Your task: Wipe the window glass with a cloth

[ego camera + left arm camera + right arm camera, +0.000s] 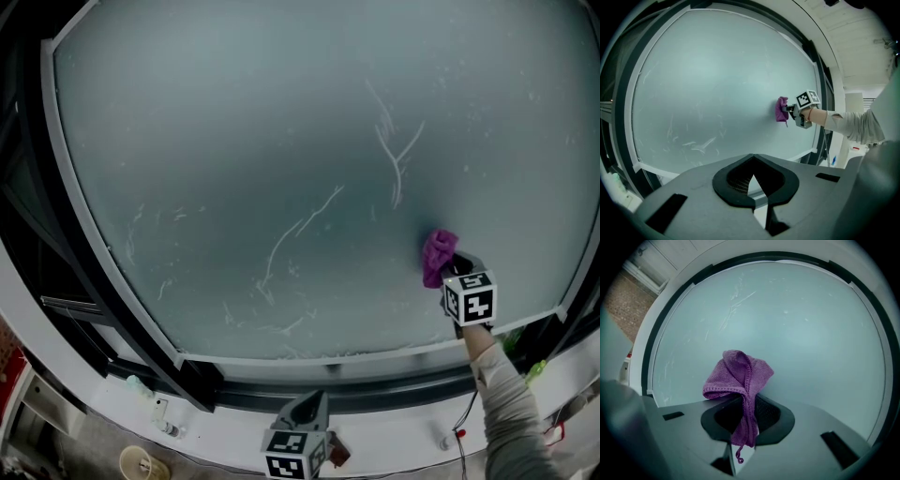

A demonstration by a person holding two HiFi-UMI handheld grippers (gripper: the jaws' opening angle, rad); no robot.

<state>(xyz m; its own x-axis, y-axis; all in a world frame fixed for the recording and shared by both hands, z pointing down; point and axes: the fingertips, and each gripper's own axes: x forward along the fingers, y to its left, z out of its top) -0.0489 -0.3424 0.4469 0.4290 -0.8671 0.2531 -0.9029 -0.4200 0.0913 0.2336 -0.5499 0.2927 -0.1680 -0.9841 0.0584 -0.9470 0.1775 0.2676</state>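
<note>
We've got the right gripper (742,427) clamped on the purple cloth (738,376); its long axis runs along the jaws, bunched end against the window glass (281,141), lower right; our left gripper (752,185) is pinched together, empty.

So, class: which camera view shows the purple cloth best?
The right gripper view: the cloth sits large at centre, clamped in the right gripper. The head view and left gripper view show it small against the glass.
</note>
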